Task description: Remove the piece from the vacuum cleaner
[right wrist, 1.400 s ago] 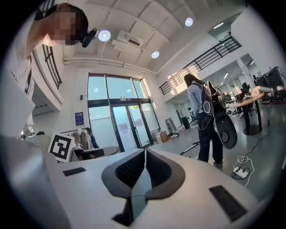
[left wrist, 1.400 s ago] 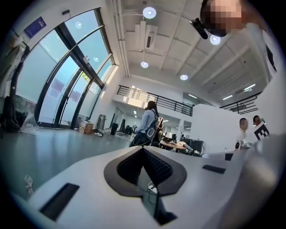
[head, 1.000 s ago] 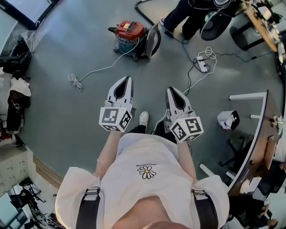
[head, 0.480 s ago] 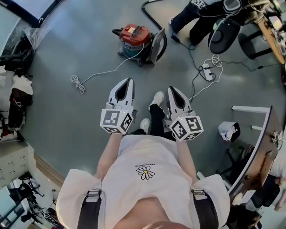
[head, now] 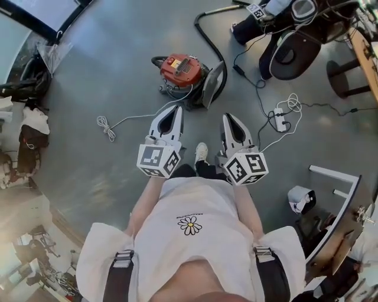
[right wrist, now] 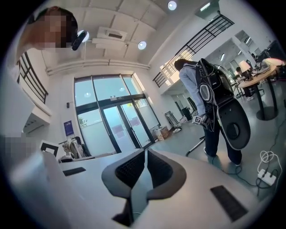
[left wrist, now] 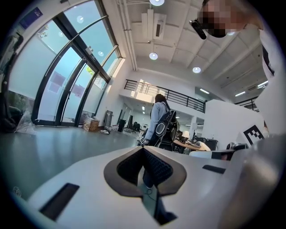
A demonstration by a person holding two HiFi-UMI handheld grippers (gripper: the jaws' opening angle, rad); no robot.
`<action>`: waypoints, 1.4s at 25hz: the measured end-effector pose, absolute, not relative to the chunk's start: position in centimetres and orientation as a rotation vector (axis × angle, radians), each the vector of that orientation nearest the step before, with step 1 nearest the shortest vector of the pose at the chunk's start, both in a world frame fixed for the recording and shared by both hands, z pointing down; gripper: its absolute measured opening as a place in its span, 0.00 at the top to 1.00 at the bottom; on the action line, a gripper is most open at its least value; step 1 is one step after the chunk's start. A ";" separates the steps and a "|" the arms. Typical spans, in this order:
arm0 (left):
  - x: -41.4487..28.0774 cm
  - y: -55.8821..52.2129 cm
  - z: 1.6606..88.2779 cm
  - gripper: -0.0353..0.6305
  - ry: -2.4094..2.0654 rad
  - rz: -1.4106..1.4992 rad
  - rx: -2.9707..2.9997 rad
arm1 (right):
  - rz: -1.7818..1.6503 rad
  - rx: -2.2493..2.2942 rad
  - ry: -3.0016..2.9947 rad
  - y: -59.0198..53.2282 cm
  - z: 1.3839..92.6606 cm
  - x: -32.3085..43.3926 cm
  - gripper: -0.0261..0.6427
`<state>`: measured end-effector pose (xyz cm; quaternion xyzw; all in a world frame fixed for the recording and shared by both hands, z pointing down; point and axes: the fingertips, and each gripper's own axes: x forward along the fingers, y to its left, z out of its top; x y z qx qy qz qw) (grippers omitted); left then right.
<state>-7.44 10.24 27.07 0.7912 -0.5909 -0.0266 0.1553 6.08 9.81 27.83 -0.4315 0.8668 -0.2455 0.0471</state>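
Observation:
The vacuum cleaner (head: 183,72) stands on the grey floor, a squat drum with a red top. A black hose (head: 208,36) curves away from it, and a grey flat piece (head: 216,82) leans against its right side. My left gripper (head: 177,110) and right gripper (head: 228,117) are held side by side in front of my body, just short of the vacuum. Both point roughly level, and each is shut with nothing in it. The tips meet in the left gripper view (left wrist: 143,148) and in the right gripper view (right wrist: 145,151). Neither gripper view shows the vacuum.
A white cable (head: 107,125) trails left from the vacuum. A power strip (head: 280,118) with cords lies to the right. Another person (head: 260,16) stands beyond, beside a black round shell (head: 292,52). A white desk frame (head: 338,176) is at right, with bags (head: 29,137) at left.
I have walked toward the vacuum cleaner: it sits lower in the head view and close in front of both gripper tips. Both grippers stayed shut and side by side.

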 end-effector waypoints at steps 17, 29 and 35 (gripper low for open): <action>-11.5 -11.8 33.3 0.94 -1.562 0.163 2.251 | -0.868 -1.514 2.577 -10.9 30.8 2.9 0.94; -12.3 -22.0 62.8 0.94 -1.201 0.821 2.014 | -1.133 -1.777 2.569 -20.8 51.8 0.5 0.94; -12.3 -25.2 71.9 0.94 -1.193 0.947 1.925 | -1.339 -1.671 2.768 -22.7 62.7 -1.2 0.71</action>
